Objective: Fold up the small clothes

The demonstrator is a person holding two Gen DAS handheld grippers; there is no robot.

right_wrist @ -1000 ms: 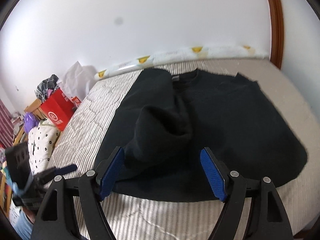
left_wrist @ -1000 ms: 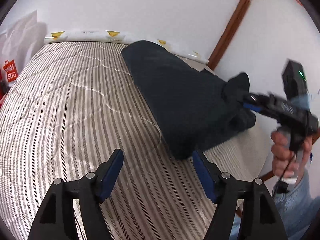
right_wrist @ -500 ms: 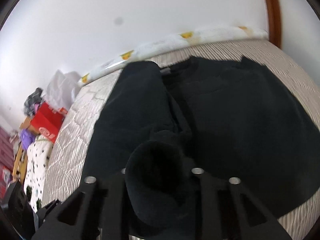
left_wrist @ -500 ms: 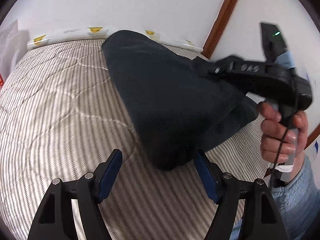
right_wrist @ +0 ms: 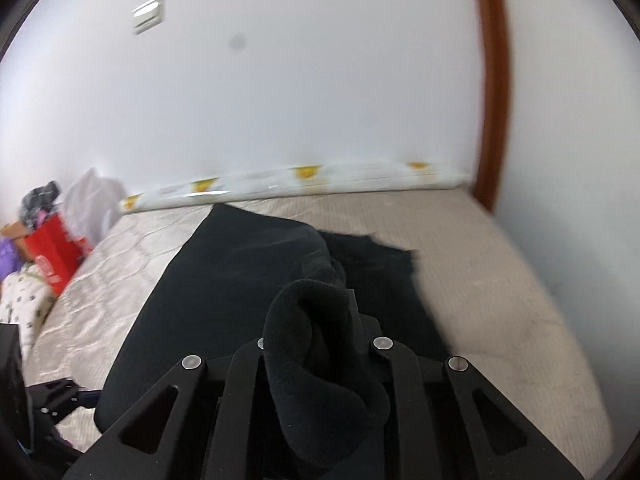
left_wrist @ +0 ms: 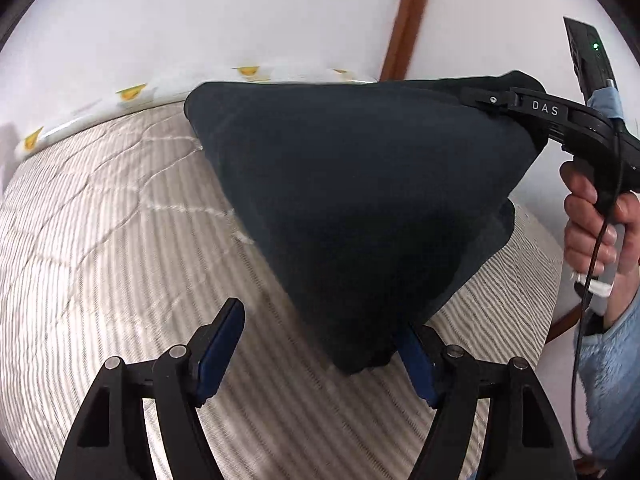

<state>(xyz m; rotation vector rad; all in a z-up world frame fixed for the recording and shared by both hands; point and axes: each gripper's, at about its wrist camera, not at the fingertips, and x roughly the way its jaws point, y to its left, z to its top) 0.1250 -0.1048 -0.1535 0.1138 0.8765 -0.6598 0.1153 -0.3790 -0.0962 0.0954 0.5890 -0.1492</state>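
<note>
While the right claw is closing, clamped on a bunched sleeve, the shirt hangs half lifted off the bed. Left claw gapes empty at its low corner. Fold barely started. Wall close right; bed free left.

black garment, one bunched edge lifted, the rest draped down onto the mattress
</note>
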